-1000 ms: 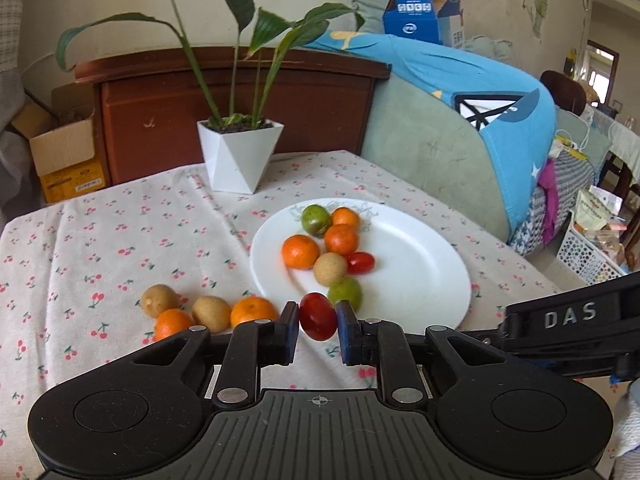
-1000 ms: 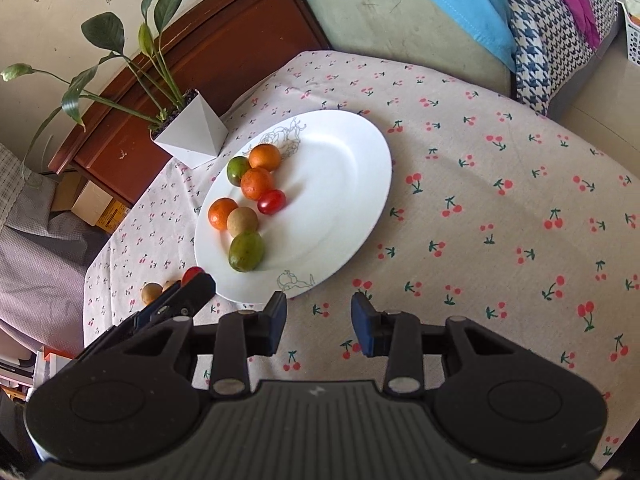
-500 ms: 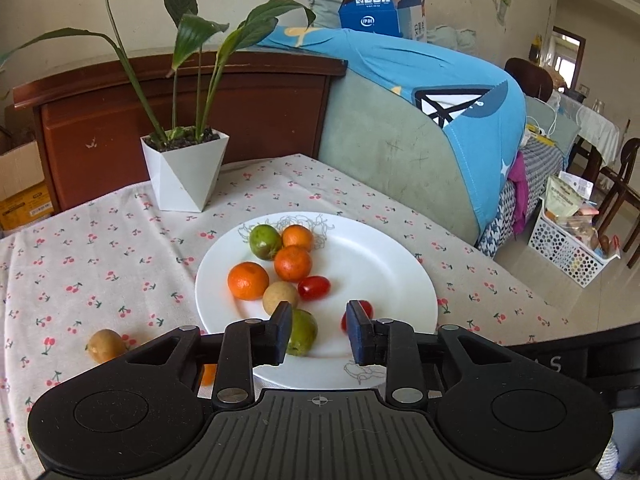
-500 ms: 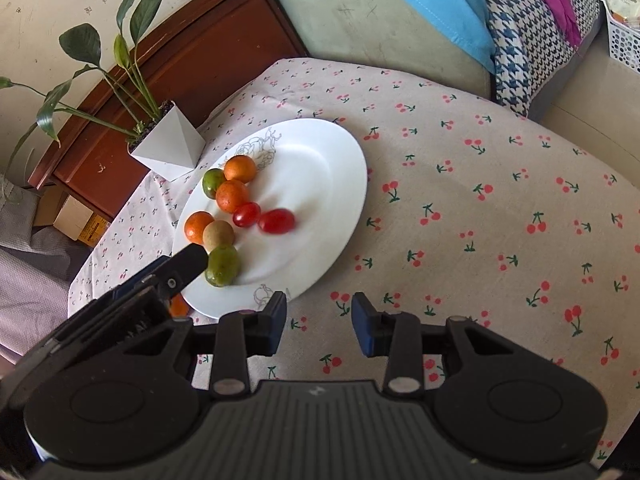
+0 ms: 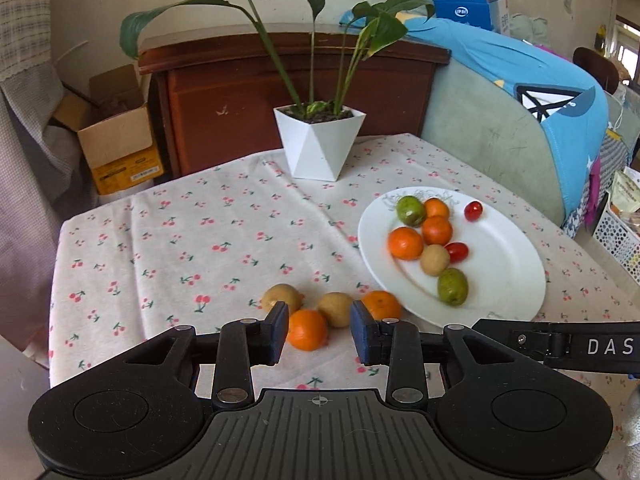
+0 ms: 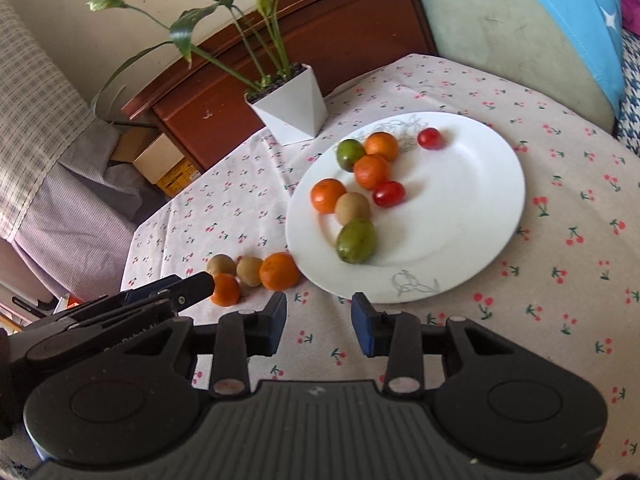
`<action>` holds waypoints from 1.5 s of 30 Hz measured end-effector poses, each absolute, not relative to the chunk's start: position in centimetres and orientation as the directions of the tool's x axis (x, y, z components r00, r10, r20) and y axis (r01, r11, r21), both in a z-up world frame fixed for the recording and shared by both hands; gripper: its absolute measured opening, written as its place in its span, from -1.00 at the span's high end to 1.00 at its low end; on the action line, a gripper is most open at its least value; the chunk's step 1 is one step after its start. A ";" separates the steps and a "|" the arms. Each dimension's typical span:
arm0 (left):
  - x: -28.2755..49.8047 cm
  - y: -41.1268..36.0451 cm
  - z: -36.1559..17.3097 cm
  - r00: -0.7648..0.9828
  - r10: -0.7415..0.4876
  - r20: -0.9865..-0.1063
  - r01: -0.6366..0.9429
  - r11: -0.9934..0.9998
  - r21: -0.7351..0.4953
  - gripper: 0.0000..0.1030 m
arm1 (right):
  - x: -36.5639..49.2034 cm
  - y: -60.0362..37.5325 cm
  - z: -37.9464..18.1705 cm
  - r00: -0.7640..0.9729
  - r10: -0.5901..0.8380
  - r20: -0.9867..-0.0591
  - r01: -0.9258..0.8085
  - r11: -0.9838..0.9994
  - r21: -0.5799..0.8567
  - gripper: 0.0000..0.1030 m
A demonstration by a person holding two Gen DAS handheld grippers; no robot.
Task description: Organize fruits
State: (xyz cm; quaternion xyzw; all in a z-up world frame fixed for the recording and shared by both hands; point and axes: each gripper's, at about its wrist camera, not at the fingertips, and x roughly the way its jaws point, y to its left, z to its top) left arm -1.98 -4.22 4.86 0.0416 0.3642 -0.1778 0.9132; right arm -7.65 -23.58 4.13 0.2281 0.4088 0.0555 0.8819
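Left gripper (image 5: 319, 332) low over a cherry-print tablecloth (image 5: 200, 240), jaws just opened to a modest gap, nothing clamped between them. Beyond the gap, on the cloth, a tight cluster of four loose fruits: a near orange (image 5: 307, 329) closest to the fingers, a left brown fruit (image 5: 281, 298) behind it, a middle brown fruit (image 5: 335, 309) touching the near orange, and a rim-side orange (image 5: 381, 305) just beside the edge of a white plate (image 5: 500, 264).

On the plate, toward its left half, eight more pieces: a far green fruit (image 5: 411, 210) at the back by the printed rim, three plated oranges (image 5: 437, 230) packed around it, a plated brown fruit (image 5: 434, 259) below them, an oval tomato (image 5: 456, 251) touching that brown fruit, a near green fruit (image 5: 452, 286) closest to the front rim, and a lone round tomato (image 5: 473, 211) apart from the rest at the back. Right half of the plate bare.

Right gripper (image 6: 319, 328) over the cloth just short of the plate's near rim, jaws apart, empty, pointed down at an angle. To its left in the right wrist view, the tip of the left gripper beside the near orange; contact impossible to tell.

Behind the plate, near the far table edge, a white faceted pot (image 5: 320, 146) with a leafy plant. Past the table, a dark wooden cabinet (image 5: 240, 96), an open cardboard box (image 5: 116, 144) and a sofa (image 5: 480, 128) under a blue cover.
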 end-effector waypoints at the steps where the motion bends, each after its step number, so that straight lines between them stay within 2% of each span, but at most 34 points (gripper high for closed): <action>1: -1.9 -3.9 4.8 0.674 -0.286 -0.681 0.348 0.936 -0.050 0.37 | -7.4 -23.1 4.0 0.657 0.291 -0.695 0.078 0.891 0.447 0.28; 6: -1.6 -2.8 4.1 0.658 -0.290 -0.695 0.326 0.942 -0.084 0.37 | -6.2 -21.4 2.9 0.634 0.317 -0.705 0.059 0.890 0.453 0.28; 16: -0.7 -1.6 3.2 0.634 -0.323 -0.702 0.297 0.941 -0.164 0.37 | -4.6 -19.7 1.6 0.644 0.270 -0.716 0.073 0.910 0.408 0.28; 29: -0.2 0.3 3.2 0.631 -0.313 -0.710 0.251 0.948 -0.195 0.37 | -3.0 -17.8 1.5 0.671 0.215 -0.709 0.078 0.931 0.357 0.30; 33: -0.3 0.4 3.1 0.625 -0.320 -0.712 0.256 0.946 -0.201 0.37 | -3.0 -17.5 1.4 0.671 0.194 -0.716 0.055 0.949 0.309 0.51; 36: -0.4 0.2 3.1 0.622 -0.328 -0.711 0.272 0.942 -0.197 0.37 | -3.1 -17.7 1.6 0.653 0.219 -0.725 0.043 0.945 0.324 0.66; 41: -0.5 -0.3 2.7 0.614 -0.328 -0.718 0.290 0.940 -0.181 0.37 | -3.8 -17.7 1.7 0.633 0.237 -0.737 0.008 0.950 0.313 0.66; 45: -0.5 -0.7 2.5 0.608 -0.336 -0.720 0.302 0.936 -0.181 0.37 | -3.8 -18.2 1.8 0.642 0.251 -0.725 0.021 0.939 0.344 0.58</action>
